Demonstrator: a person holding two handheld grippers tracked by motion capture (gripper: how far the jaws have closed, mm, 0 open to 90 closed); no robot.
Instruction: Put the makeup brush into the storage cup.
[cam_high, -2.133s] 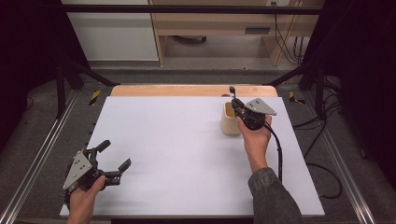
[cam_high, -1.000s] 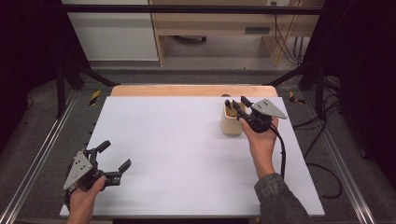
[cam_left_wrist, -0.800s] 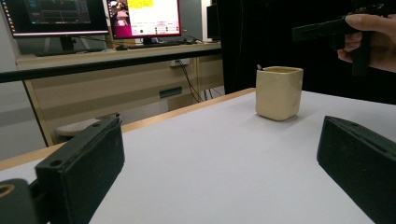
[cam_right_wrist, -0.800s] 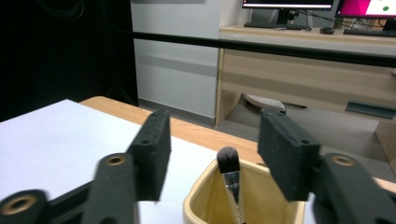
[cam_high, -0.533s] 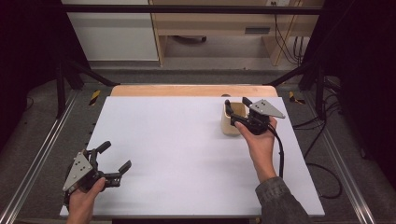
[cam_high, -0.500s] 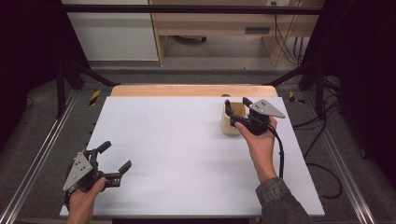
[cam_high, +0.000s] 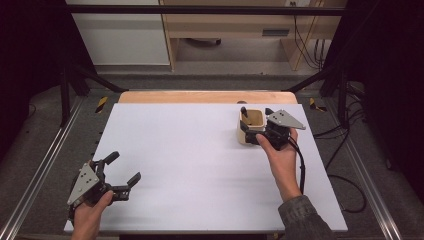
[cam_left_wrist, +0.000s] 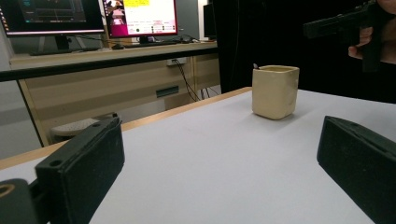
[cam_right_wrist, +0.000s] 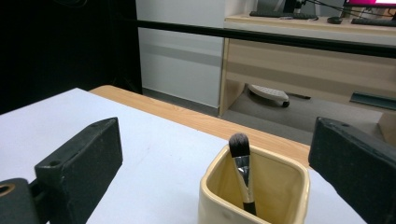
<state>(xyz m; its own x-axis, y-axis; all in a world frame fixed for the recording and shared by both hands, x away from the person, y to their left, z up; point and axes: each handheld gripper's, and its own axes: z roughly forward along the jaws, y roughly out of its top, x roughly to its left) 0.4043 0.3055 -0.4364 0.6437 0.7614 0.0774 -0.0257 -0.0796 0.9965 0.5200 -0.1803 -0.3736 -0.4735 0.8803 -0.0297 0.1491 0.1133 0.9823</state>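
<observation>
A cream square cup (cam_high: 248, 131) stands at the far right of the white table (cam_high: 200, 150). A make-up brush (cam_right_wrist: 243, 173) with a dark tip leans inside the cup (cam_right_wrist: 254, 198), bristles up. My right gripper (cam_high: 257, 124) hovers just at the cup's near-right side. Its jaws have just been opening and now stand wide, with the cup's rim and the brush in the gap and neither pad touching them (cam_right_wrist: 217, 168). My left gripper (cam_high: 123, 168) rests open near the front left corner, holding nothing (cam_left_wrist: 219, 163). It looks across the table at the cup (cam_left_wrist: 275, 91).
A wooden strip (cam_high: 200, 96) runs along the table's far edge. Metal rails (cam_high: 45, 165) flank the table on both sides. Beyond stand a desk with monitors (cam_left_wrist: 140, 18) and trailing cables (cam_high: 305, 45).
The right gripper's jaws have spread apart and let go of the brush, which now stands in the cup. The left gripper has not moved.
</observation>
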